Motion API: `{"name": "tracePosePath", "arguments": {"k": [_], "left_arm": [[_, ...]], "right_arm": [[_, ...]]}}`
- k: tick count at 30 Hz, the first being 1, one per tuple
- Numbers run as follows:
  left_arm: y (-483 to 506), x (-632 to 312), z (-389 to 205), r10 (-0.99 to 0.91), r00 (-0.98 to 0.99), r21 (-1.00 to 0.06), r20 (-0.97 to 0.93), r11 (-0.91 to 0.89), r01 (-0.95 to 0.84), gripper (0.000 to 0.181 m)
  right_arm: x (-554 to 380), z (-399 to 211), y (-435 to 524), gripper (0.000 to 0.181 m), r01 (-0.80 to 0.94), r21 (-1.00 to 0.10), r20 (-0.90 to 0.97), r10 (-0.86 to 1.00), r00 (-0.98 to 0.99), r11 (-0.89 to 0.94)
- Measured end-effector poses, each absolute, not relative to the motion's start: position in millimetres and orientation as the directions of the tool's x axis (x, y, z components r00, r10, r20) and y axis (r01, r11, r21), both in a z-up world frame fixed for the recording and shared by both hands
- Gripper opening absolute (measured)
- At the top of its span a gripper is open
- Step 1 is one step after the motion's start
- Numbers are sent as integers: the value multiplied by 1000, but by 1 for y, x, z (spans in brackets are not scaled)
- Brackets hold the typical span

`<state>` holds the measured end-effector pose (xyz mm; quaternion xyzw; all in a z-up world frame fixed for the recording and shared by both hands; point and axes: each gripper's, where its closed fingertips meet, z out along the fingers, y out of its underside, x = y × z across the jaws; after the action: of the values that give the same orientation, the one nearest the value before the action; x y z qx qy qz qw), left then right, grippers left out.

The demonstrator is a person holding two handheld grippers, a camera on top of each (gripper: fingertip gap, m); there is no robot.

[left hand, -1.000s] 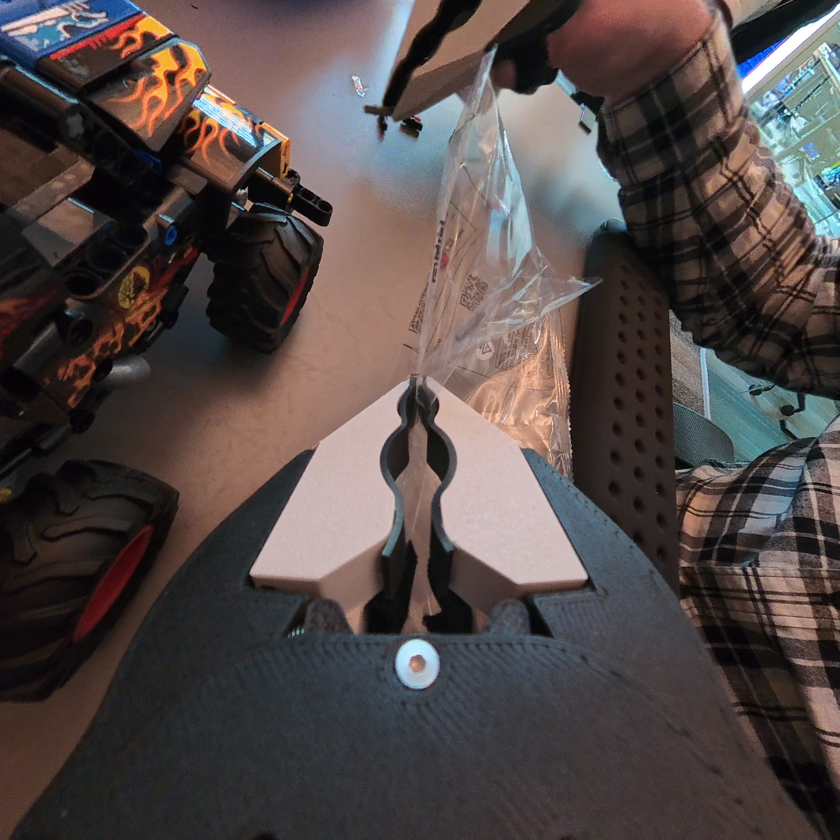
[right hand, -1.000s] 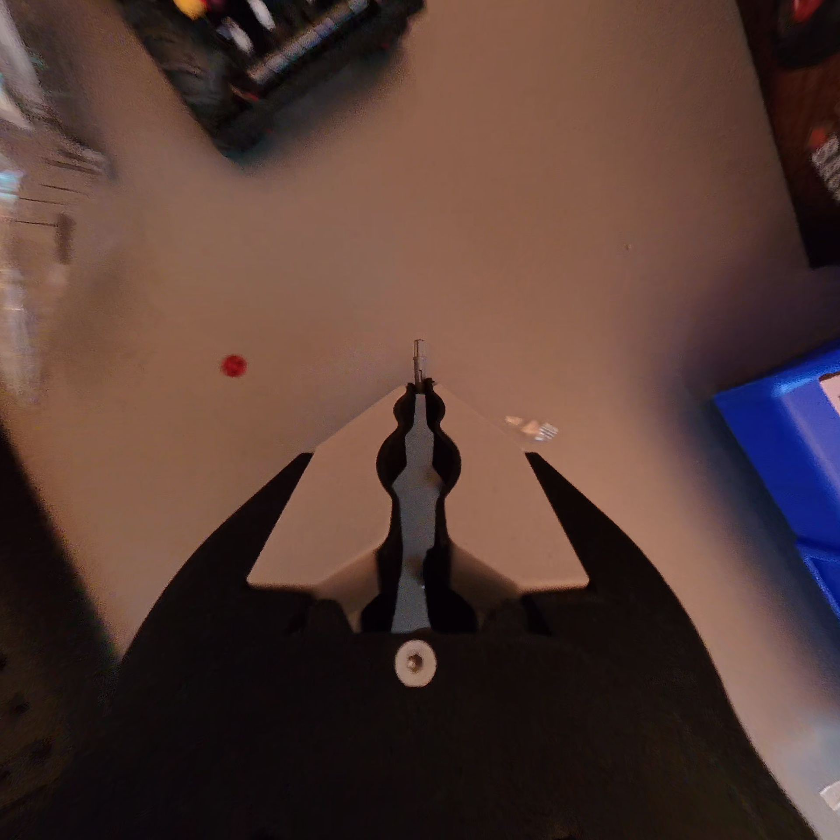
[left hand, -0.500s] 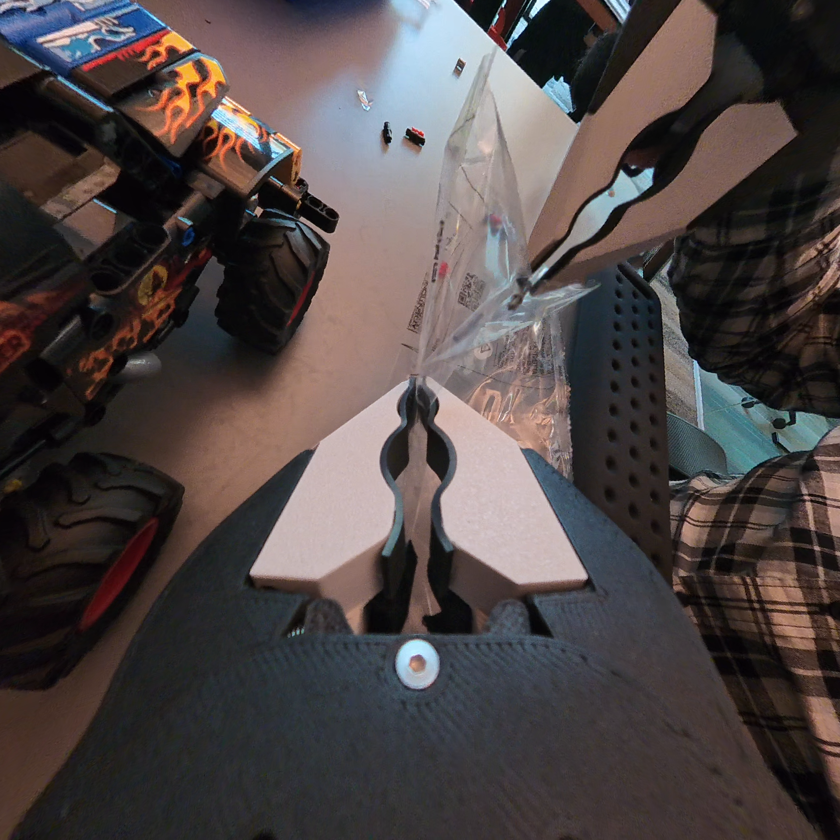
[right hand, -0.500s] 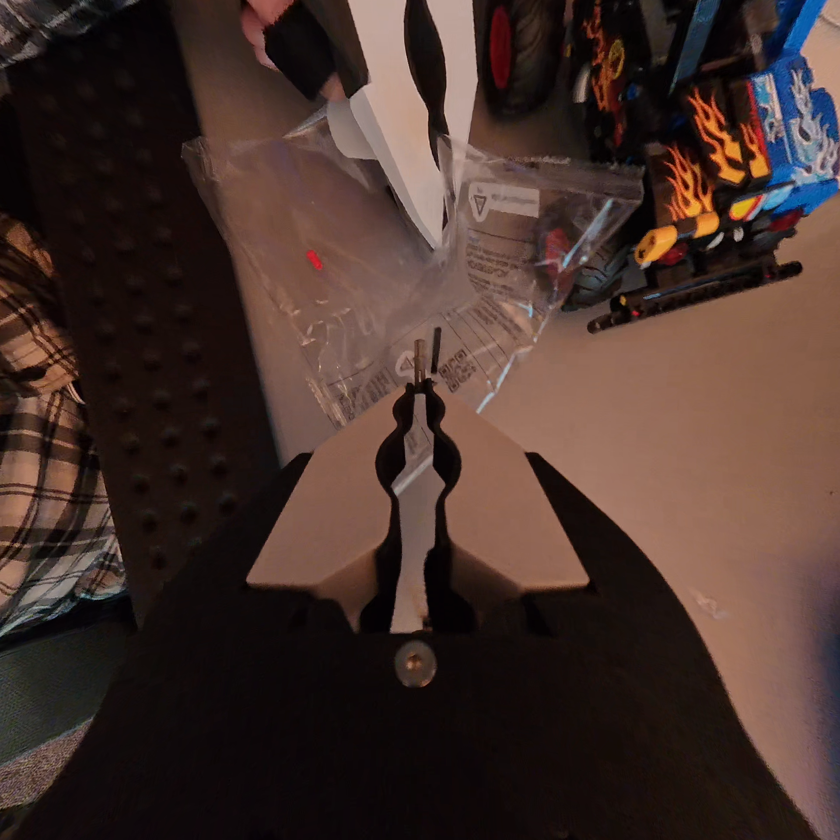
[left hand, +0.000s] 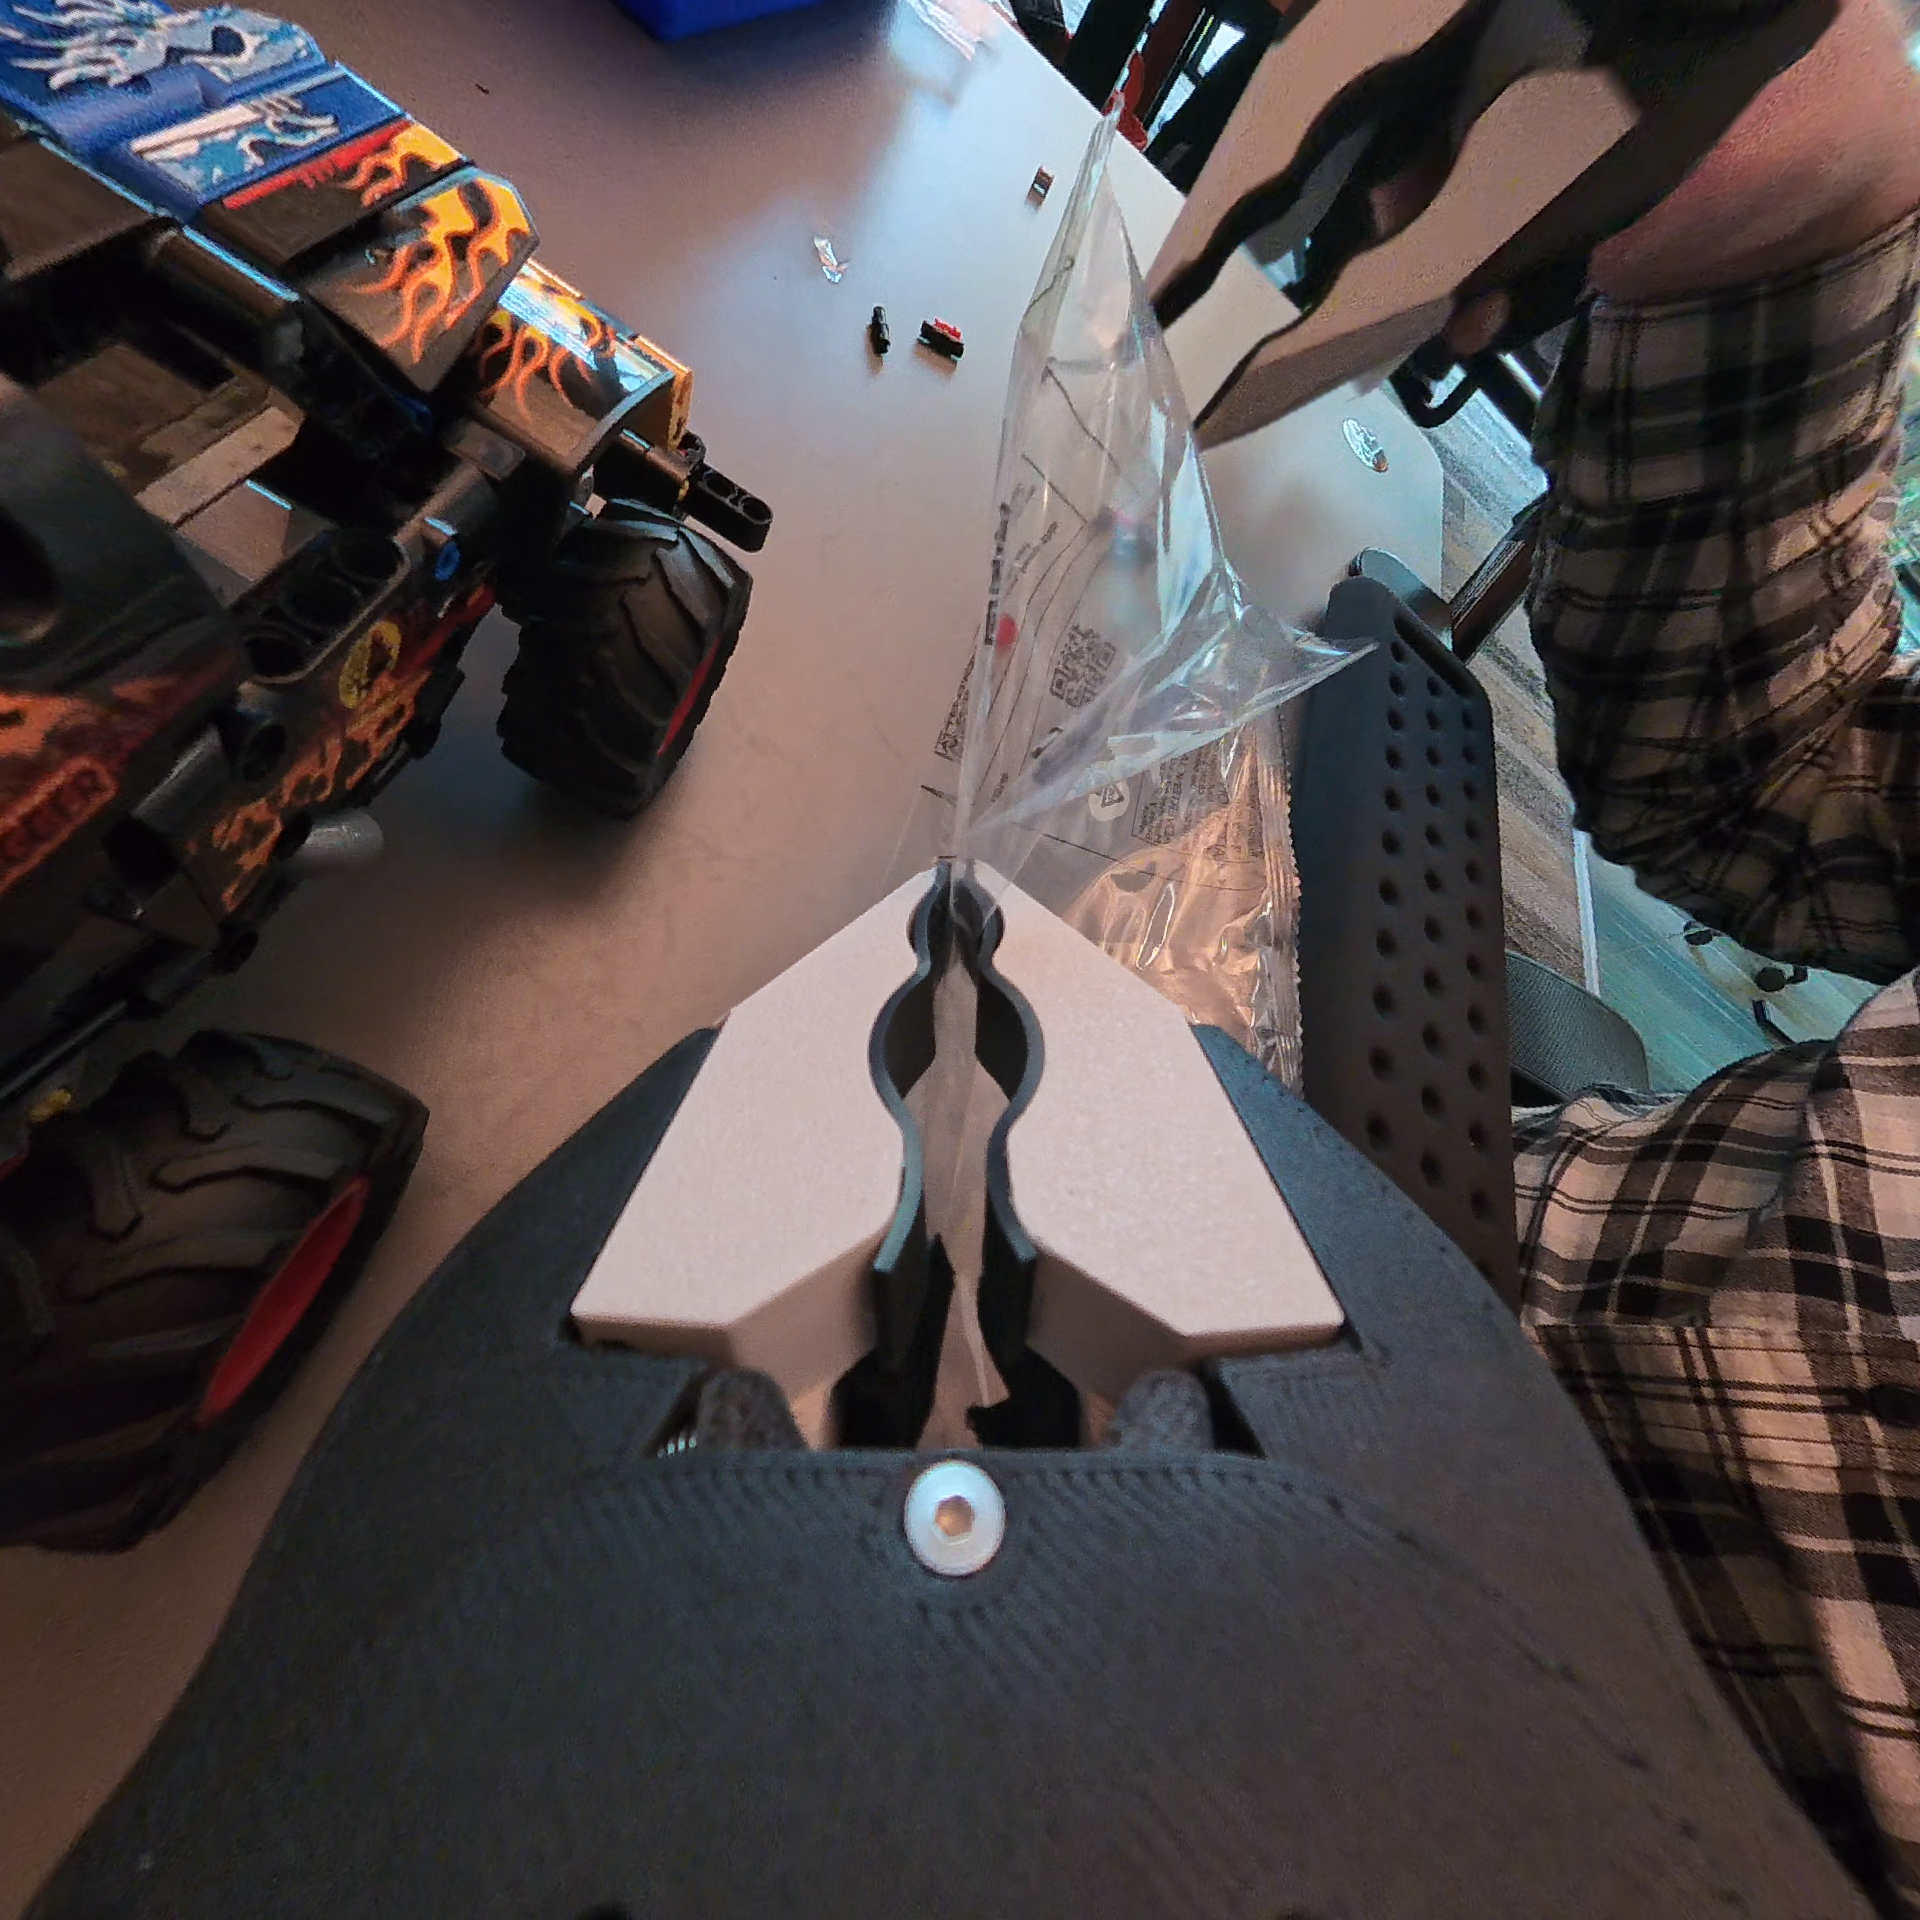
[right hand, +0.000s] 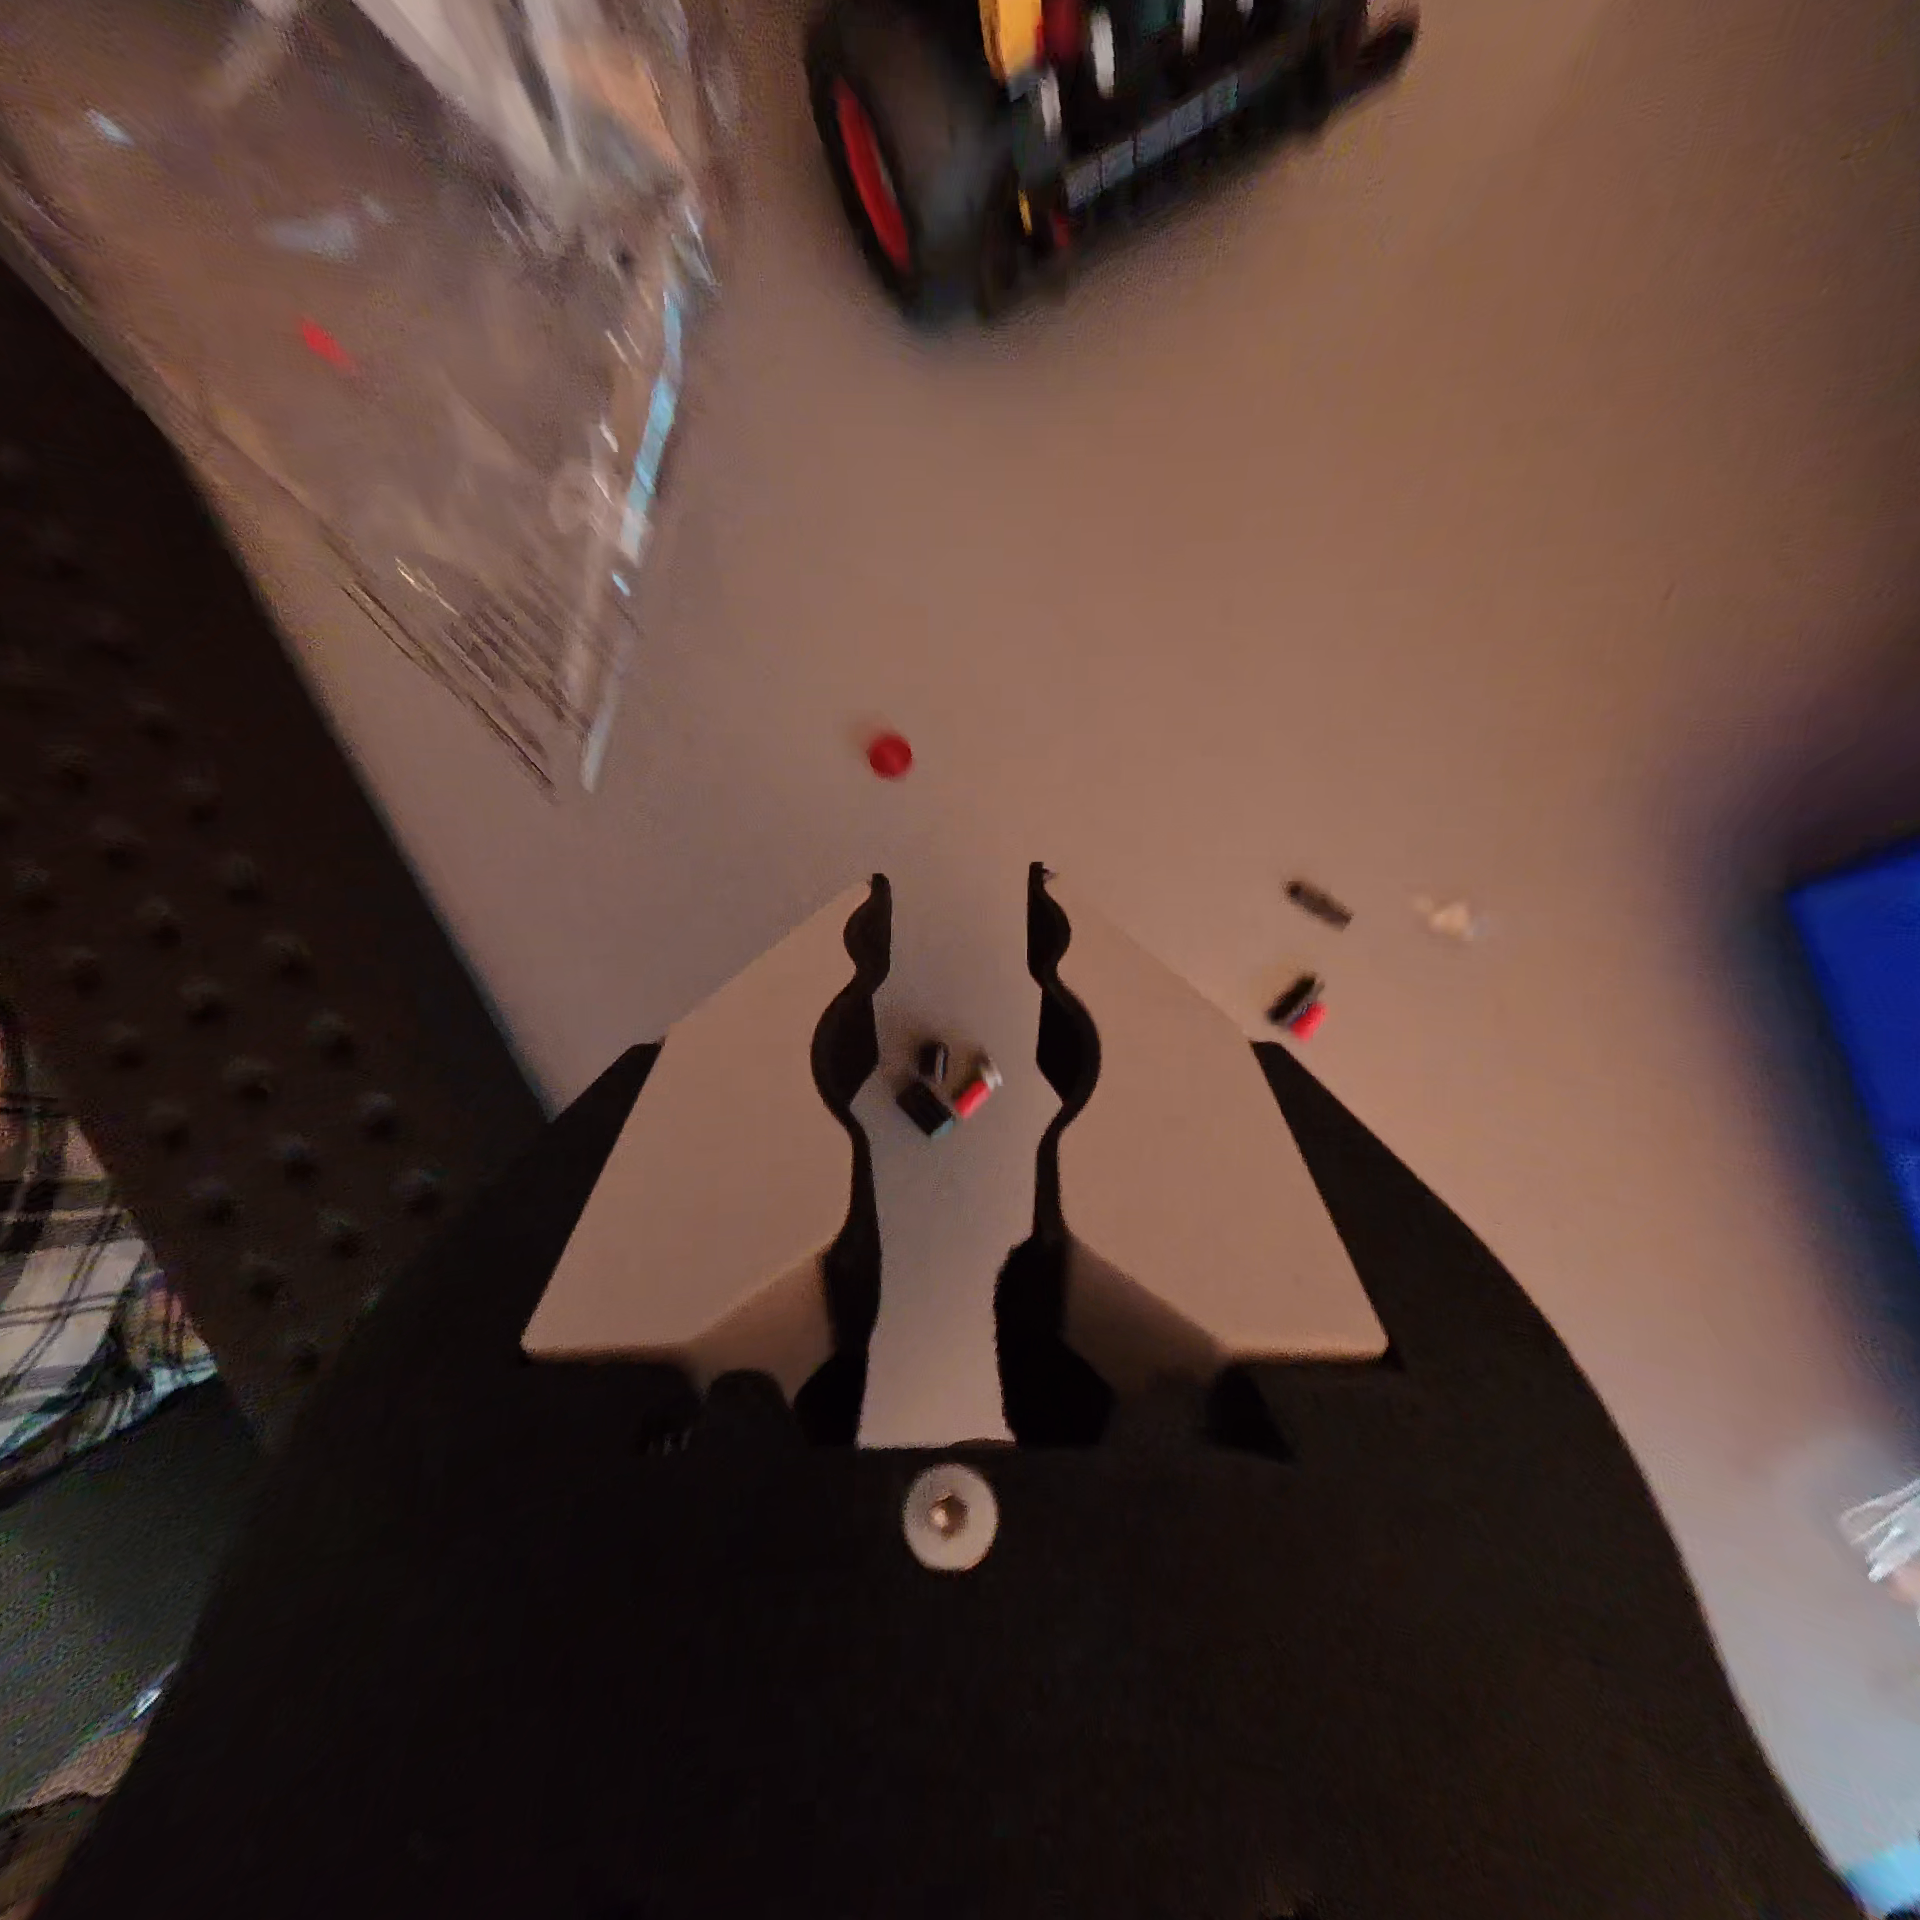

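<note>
My left gripper point(left hand: 956, 883) is shut on the lower edge of a clear plastic bag point(left hand: 1091, 582), which stands up from the fingertips; a few small pieces show inside it. My right gripper point(right hand: 956, 878) is open and empty, low over the table. Small black and red pieces point(right hand: 951, 1091) lie on the table between its fingers. A red round piece point(right hand: 889, 754) lies just ahead of it. The bag shows blurred at the upper left of the right wrist view point(right hand: 416, 364). In the left wrist view the right gripper point(left hand: 1179, 364) is beside the bag's upper right edge.
A flame-painted toy monster truck point(left hand: 312, 468) stands at the left, also seen in the right wrist view point(right hand: 1039, 156). More small pieces point(left hand: 940, 335) point(right hand: 1297, 1006) lie on the table. A second clear bag point(left hand: 1195, 883), a perforated chair back point(left hand: 1392, 883), a plaid sleeve point(left hand: 1714, 623) and a blue box point(right hand: 1870, 1039) are nearby.
My right gripper held a small grey pin over the bag; it has swung away to the table and opened, and the pin is gone from its tips. The left gripper kept its hold.
</note>
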<state>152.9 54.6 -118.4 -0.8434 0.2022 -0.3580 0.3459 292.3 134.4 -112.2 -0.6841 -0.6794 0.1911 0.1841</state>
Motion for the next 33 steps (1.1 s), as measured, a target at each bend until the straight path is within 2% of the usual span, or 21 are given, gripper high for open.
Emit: {"name": "tracePosePath", "arguments": {"k": [3, 14, 16, 21, 27, 29, 33], "left_arm": [[54, 154, -120, -590, 661, -725, 463, -681, -99, 0], [54, 155, -121, -591, 659, -722, 466, -684, -104, 0], [54, 155, -122, -591, 659, -722, 465, -684, -104, 0], [54, 155, -122, -591, 659, -720, 466, -686, -106, 0], [54, 156, -123, -591, 657, -718, 469, -688, -106, 0], [54, 156, -122, -590, 655, -718, 471, -688, -104, 0], [54, 155, -121, -589, 654, -720, 475, -688, -96, 0]], "right_arm": [[315, -142, 139, 26, 906, -422, -4, 999, 42, -40], [333, -165, 131, 13, 897, -434, -70, 996, 61, -85], [331, -164, 129, 5, 886, -456, -84, 995, 54, -86], [322, -152, 126, 4, 849, -521, -101, 994, 41, -88], [263, -77, 82, 5, 671, -741, -74, 988, -138, 38], [242, -71, 67, 5, 659, -746, -36, 981, -188, 99], [216, -88, 67, 6, 710, -686, 19, 980, -200, 158]]}}
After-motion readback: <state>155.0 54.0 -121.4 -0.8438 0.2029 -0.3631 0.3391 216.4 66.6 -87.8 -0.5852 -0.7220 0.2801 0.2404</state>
